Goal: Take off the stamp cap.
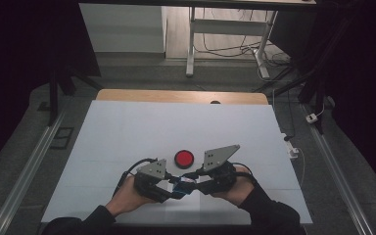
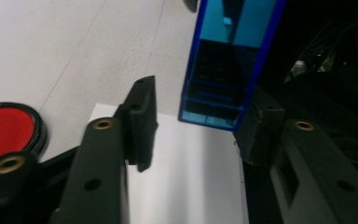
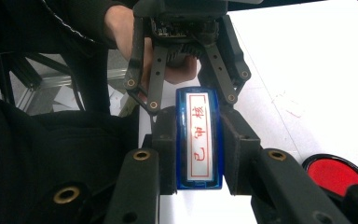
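Note:
A blue stamp [image 1: 182, 186] with a white label and red characters [image 3: 199, 140] hangs just above the white table [image 1: 176, 127], near its front edge. My right gripper [image 1: 189, 183] [image 3: 199, 150] is shut on it, with both pads flat against its long sides. My left gripper [image 1: 175, 189] [image 2: 199, 128] faces it from the left, its jaws around the stamp's other end [image 2: 223, 65]. One pad [image 2: 257, 135] touches the blue casing and the other pad [image 2: 142, 122] stands off with a visible gap. A round red ink pad [image 1: 184, 158] [image 2: 4, 130] [image 3: 335, 173] lies just beyond the grippers.
Bare white tabletop stretches behind and to both sides of the red pad. A wooden edge [image 1: 181, 96] runs along the far side. Metal rails [image 1: 27, 169] [image 1: 338, 169] flank the table on the floor. A white desk frame [image 1: 191, 44] with cables stands farther back.

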Motion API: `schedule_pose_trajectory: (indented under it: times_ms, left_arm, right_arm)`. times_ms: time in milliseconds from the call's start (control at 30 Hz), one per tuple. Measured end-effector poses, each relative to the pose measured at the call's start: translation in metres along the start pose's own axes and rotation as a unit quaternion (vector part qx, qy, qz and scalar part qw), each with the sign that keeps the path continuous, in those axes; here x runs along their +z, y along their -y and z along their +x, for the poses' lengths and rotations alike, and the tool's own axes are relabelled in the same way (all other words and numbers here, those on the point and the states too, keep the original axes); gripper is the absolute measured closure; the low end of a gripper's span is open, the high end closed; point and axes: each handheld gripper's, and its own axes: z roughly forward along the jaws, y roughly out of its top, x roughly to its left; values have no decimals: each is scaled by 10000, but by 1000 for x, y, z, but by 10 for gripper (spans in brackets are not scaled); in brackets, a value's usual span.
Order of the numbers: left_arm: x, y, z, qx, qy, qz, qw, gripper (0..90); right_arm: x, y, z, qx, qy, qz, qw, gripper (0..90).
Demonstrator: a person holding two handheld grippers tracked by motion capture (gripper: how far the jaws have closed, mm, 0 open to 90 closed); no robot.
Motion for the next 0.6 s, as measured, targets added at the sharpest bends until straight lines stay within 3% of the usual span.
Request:
schedule_pose_trajectory:
  times_ms: [233, 433, 600]
  left_arm:
    - [-2, 2, 1, 39, 180, -151, 9997, 652]
    - [-3, 3, 3, 11, 339, -241, 9991, 678]
    - [-4, 1, 3, -11, 355, -209, 9992, 689]
  right_arm:
    - [-2, 0, -1, -51, 9, -20, 10000, 697]
    - [-3, 1, -1, -72, -71, -97, 9999, 697]
    - [-3, 1, -2, -71, -108, -156, 9998, 696]
